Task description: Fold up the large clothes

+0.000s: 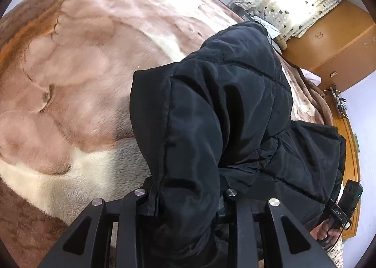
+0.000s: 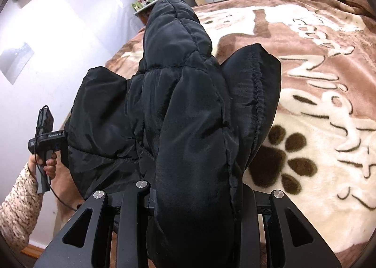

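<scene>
Folds of the black padded jacket (image 1: 211, 108) bury the fingertips of the left gripper (image 1: 185, 200) and the right gripper (image 2: 192, 197), hiding how each grips. The jacket also covers part of the plush blanket (image 2: 317, 103), whose lettering runs past the picture's edge.

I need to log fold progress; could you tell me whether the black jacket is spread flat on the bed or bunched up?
Bunched up: the black jacket hangs in puffy folds from both grippers, above the blanket.

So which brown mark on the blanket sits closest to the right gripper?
The paw print on the cream patch of the blanket, just right of the black puffer jacket. The brown-edged lettering runs farther up the bed.
</scene>
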{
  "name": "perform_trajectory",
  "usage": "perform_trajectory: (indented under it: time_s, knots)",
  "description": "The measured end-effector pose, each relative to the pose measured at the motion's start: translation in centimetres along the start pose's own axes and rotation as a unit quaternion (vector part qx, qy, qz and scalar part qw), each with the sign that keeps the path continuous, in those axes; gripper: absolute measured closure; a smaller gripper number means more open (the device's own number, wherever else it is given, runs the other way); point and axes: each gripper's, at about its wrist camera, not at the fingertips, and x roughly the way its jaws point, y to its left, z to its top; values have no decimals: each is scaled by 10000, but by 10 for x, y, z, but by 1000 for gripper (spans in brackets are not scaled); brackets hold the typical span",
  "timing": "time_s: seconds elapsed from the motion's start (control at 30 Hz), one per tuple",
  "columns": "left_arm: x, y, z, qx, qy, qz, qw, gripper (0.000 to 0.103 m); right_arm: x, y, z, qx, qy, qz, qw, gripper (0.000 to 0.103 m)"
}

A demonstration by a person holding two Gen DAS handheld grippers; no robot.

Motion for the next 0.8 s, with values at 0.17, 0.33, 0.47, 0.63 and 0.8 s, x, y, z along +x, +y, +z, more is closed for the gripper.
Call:
perform_trajectory:
  time_s: [0.17,0.33,0.47,0.63,0.8]
  knots:
    - [12,4,-2,118,41,183,9998,69,12,-2,-6,-33,135,-184,9997,70]
    - [18,4,-2,137,100,265,9995,65,18,-10,-15,134,166,-194,9996,67]
    - [22,6,-2,91,118,295,9995,59,21,-12,-19,161,222,-246,9993,65]
    - [24,8,-4,102,124,357,9992,54,21,-11,-24,198,296,-261,9990,61]
    - [23,13,-5,-25,134,414,9991,47,21,-10,-22,299,344,-300,9985,56]
